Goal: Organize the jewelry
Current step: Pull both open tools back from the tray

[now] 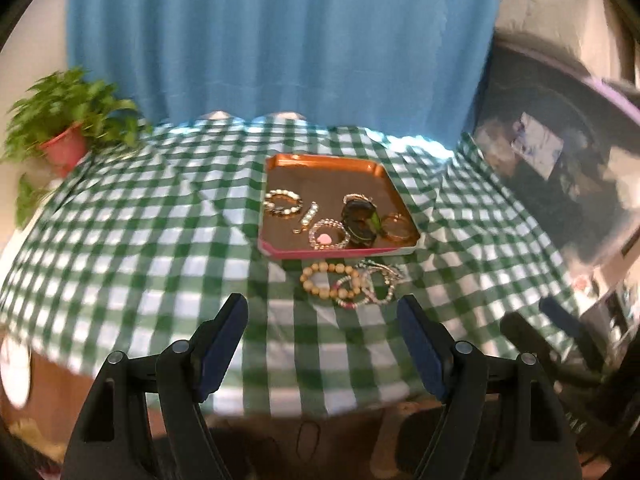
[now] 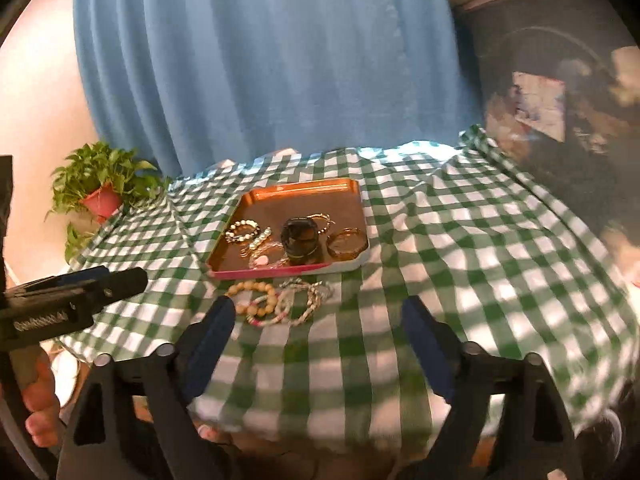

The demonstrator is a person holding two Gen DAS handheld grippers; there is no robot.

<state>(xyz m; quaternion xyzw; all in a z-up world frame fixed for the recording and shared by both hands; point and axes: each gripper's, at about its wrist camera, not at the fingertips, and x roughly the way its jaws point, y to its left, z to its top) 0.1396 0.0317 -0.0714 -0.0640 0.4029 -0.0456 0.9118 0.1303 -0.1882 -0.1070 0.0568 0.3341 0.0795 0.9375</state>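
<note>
Both your grippers hold nothing. The left gripper (image 1: 322, 320) has its blue-padded jaws spread wide over bare cloth, and the right gripper (image 2: 318, 322) stands just as wide, its left pad close beside the loose bracelets but not touching them.

Watch what could go wrong from here. The tan wooden-bead bracelet (image 1: 328, 280) lies tangled against the thin multicoloured beaded bracelets (image 1: 374, 286), so if you close on one loop you will likely drag its neighbours along or let one slip off midway. The green-and-white checked tablecloth (image 1: 160, 240) is loose and wrinkled; pads pressed low into it could pinch a fold and tug the copper-coloured rectangular metal tray with the pink front edge (image 1: 312, 254) together with everything in it. Both views are smeared, so judge your aim with care. In the right wrist view the left gripper's body (image 2: 80, 292) sits near the same pile, and the two tools could collide if you bring both in together.

The loose bracelets lie on the cloth ahead of your fingers, just in front of the tray's near rim. Beyond them, inside the tray, sit a pearl-and-dark-bead bracelet (image 1: 282, 203), a dark chunky bangle (image 1: 360, 220), an amber bangle (image 1: 398, 227) and a clear-bead ring around a pink charm (image 1: 327, 235).
</note>
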